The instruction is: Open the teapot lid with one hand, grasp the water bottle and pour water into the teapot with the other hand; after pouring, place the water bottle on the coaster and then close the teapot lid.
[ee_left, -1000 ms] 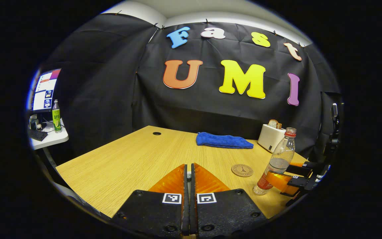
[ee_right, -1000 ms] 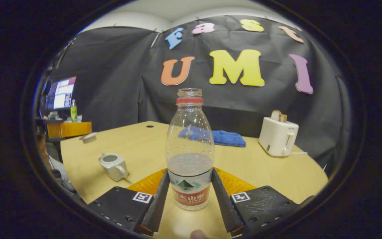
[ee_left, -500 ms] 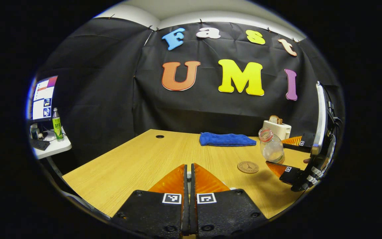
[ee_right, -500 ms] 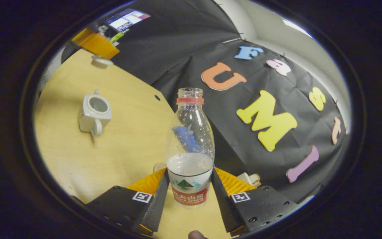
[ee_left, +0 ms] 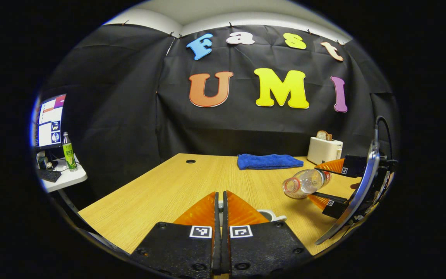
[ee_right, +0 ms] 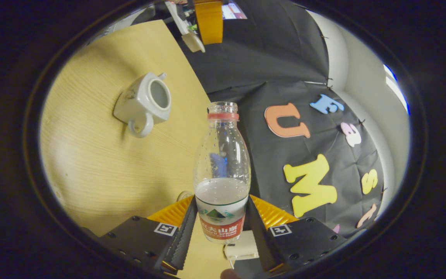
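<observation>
My right gripper (ee_right: 222,201) is shut on the clear water bottle (ee_right: 222,174), low on its label; the bottle is uncapped and partly full. In the left gripper view the bottle (ee_left: 304,183) lies almost level above the table, mouth to the left, with the right gripper (ee_left: 323,182) behind it. The white teapot (ee_right: 145,102) stands open on the wooden table (ee_right: 91,162), left of the bottle's mouth; its rim (ee_left: 271,214) peeks out beside my left gripper (ee_left: 219,193). The left gripper (ee_right: 203,23) is shut, with the white lid (ee_right: 192,42) at its tips. A coaster's edge (ee_right: 184,195) shows behind the right fingers.
A folded blue cloth (ee_left: 269,161) and a white toaster (ee_left: 325,149) sit at the table's far side. A small side table with a monitor and a green bottle (ee_left: 68,151) stands to the left. A cable hole (ee_left: 191,161) marks the far left of the tabletop.
The right gripper has lifted the bottle off the table and tipped it from upright to nearly level, carrying it leftward toward the teapot. The left gripper stays shut and has shifted slightly.
</observation>
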{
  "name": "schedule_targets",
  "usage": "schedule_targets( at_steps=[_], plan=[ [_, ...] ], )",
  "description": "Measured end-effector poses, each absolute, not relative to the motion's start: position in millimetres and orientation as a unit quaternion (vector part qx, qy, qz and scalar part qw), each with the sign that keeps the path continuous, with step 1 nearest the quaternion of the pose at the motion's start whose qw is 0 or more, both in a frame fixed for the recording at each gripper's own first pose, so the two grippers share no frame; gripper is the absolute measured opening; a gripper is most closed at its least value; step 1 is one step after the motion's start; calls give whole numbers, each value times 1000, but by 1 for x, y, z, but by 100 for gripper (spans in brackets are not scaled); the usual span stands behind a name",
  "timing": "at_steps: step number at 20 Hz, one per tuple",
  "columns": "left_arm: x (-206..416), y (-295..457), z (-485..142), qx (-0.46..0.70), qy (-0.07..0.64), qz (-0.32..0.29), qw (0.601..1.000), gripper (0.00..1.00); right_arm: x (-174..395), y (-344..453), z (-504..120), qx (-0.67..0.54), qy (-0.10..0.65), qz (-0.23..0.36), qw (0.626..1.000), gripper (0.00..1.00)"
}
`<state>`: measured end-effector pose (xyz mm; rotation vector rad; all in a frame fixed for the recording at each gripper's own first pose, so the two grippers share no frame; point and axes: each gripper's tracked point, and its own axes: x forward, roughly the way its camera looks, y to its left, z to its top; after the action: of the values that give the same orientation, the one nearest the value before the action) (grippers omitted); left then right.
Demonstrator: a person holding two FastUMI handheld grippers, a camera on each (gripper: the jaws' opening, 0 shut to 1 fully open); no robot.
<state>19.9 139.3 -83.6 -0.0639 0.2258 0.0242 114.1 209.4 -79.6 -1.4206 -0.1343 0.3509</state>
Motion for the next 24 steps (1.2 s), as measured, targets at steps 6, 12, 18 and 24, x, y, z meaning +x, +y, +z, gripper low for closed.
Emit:
schedule_targets(
  at_steps=[6,12,18,24],
  plan=[
    [18,149,-83,-37,113,19,993,3,114,222,-81,-686,-83,166,704,72],
    [16,152,-81,-28,110,17,993,3,113,231,-77,-723,-109,161,663,71],
    [14,155,-78,-23,107,18,994,3,113,232,-77,-744,-123,163,636,72],
    [13,153,-76,-22,106,15,994,3,111,232,-74,-761,-133,160,615,72]
  ],
)
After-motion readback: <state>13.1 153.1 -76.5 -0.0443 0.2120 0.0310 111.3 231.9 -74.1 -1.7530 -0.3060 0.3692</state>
